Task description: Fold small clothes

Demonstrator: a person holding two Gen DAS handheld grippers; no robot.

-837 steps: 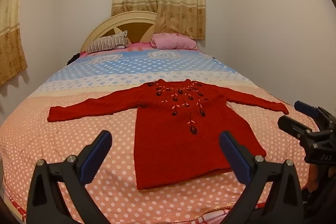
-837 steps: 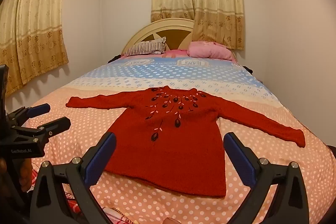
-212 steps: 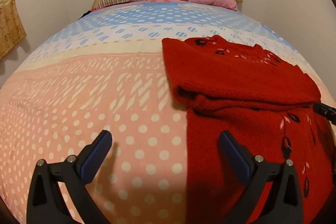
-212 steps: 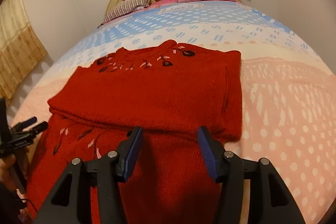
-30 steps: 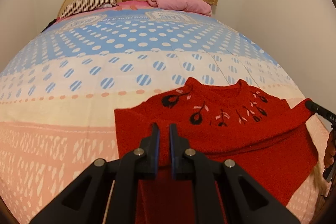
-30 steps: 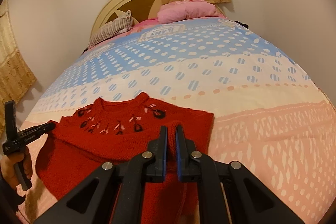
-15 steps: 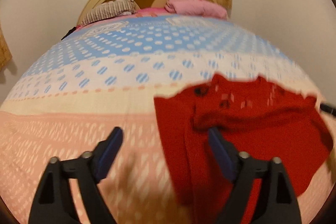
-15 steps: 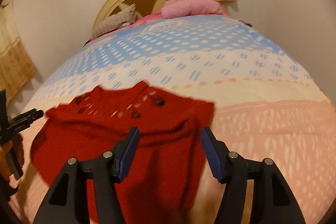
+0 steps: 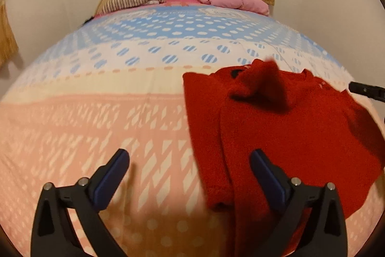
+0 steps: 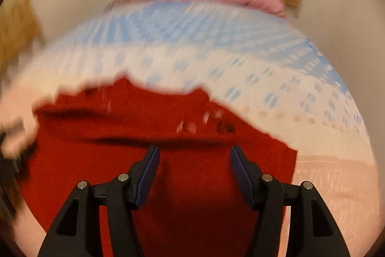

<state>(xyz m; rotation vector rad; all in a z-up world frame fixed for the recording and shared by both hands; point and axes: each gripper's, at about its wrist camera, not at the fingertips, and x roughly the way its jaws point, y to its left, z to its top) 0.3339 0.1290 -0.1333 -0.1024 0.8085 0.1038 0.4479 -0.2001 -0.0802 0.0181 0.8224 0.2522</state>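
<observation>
Left gripper [image 9: 190, 175] stands wide with nothing between its pads, having just opened; the red sweater [image 9: 276, 127] lies folded on the bedspread [image 9: 96, 112], ahead and to the right of it, the right pad over the sweater's near edge. Right gripper [image 10: 194, 172] is part open and empty, its jaws also just parted, hovering over the sweater, which spreads ahead and to its left. Judgement: the collar end [image 9: 262, 78] sits rumpled, so flatten it and square the edges before any further fold.
</observation>
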